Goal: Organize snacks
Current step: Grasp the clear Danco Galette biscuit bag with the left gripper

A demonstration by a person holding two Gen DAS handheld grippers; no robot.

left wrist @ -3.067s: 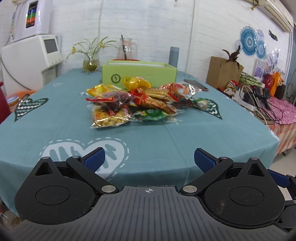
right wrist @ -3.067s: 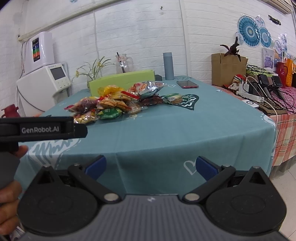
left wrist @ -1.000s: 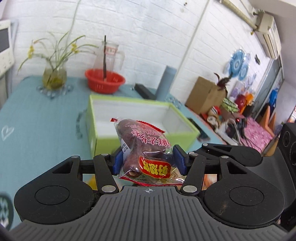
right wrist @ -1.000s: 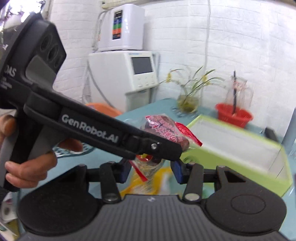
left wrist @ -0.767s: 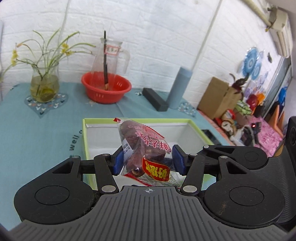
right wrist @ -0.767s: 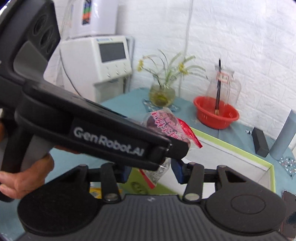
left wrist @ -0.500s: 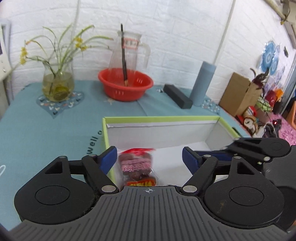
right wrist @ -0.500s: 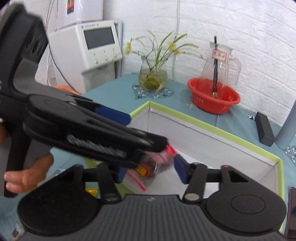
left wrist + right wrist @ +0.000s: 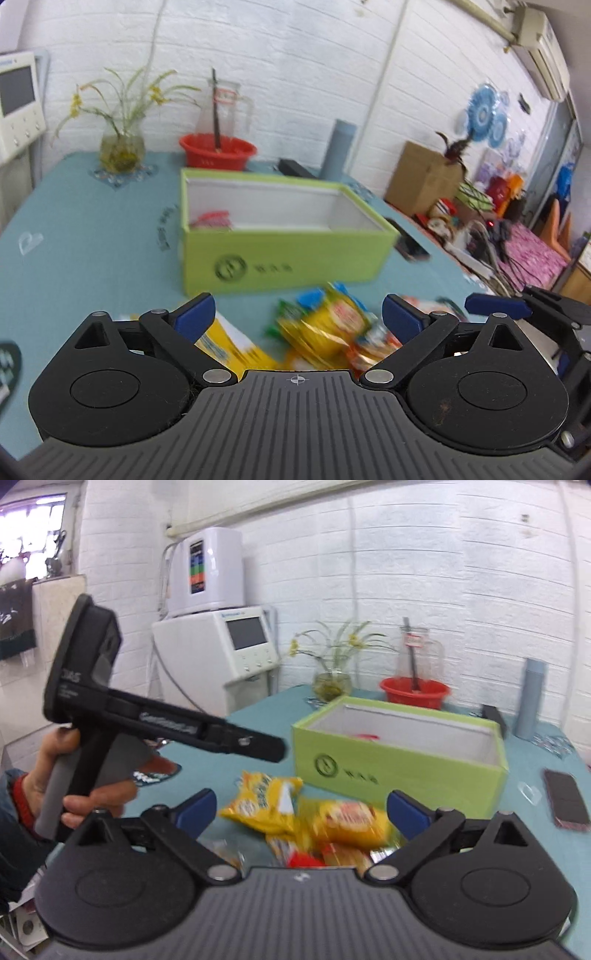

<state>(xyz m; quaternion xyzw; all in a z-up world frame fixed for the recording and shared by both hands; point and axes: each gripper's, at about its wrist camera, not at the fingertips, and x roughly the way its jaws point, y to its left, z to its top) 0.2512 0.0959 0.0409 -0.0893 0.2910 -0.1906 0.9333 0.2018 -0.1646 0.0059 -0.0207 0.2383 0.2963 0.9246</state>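
Observation:
A green box (image 9: 284, 254) with a white inside stands on the teal table; a red snack packet (image 9: 212, 220) lies in its left end. It also shows in the right wrist view (image 9: 399, 764). A pile of yellow and red snack bags (image 9: 325, 328) lies in front of the box, seen also in the right wrist view (image 9: 317, 819). My left gripper (image 9: 297, 317) is open and empty above the pile. My right gripper (image 9: 301, 808) is open and empty above the same pile. The left gripper's body (image 9: 166, 727) shows in the right wrist view.
A red basin (image 9: 218, 151) with a glass jug, a flower vase (image 9: 122, 149) and a grey-blue cylinder (image 9: 338, 147) stand behind the box. A phone (image 9: 565, 799) lies right of it. A white machine (image 9: 221, 650) stands at the left. Cables and clutter sit at the right.
The left gripper carried the red packet over the box, opened and dropped it inside. Both grippers have since pulled back from the box to above the snack pile.

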